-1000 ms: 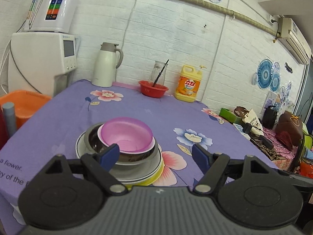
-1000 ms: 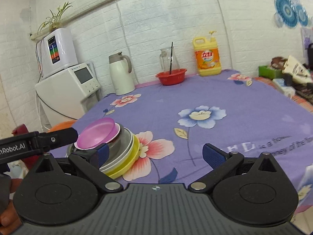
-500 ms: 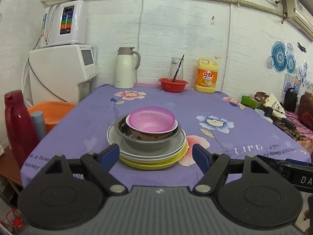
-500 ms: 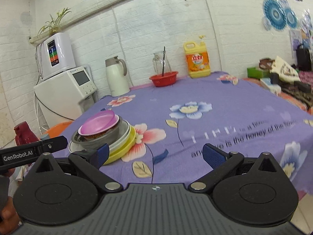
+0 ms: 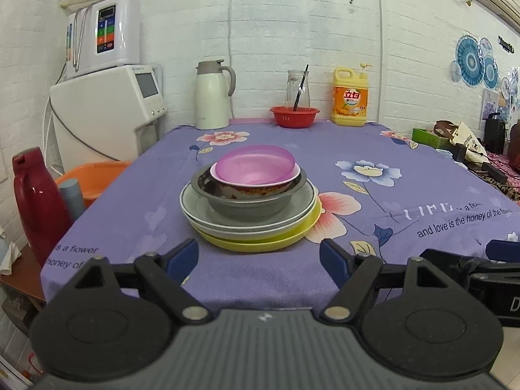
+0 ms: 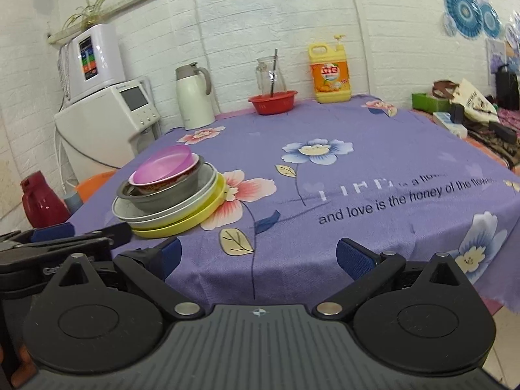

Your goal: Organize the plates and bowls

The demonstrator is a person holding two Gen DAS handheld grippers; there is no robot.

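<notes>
Both grippers, left (image 5: 259,258) and right (image 6: 256,256), hang with jaws apart and empty off the near edge of the purple flowered tablecloth (image 5: 406,195), printed "and love is the honey of the". Near that edge stands the stack: translucent purple plastic bowl (image 5: 255,164) in brown-patterned bowl (image 5: 256,188), grey metal bowl (image 5: 247,204), grey plate (image 5: 208,219), yellow plate (image 5: 260,243).

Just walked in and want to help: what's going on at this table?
A person holds two grippers at the near edge of the table, tidying dishes. Left gripper and right gripper are both open and empty. The purple bowl sits in a patterned bowl, in a steel bowl, on a grey plate over a yellow plate. Nothing is being touched.
</notes>
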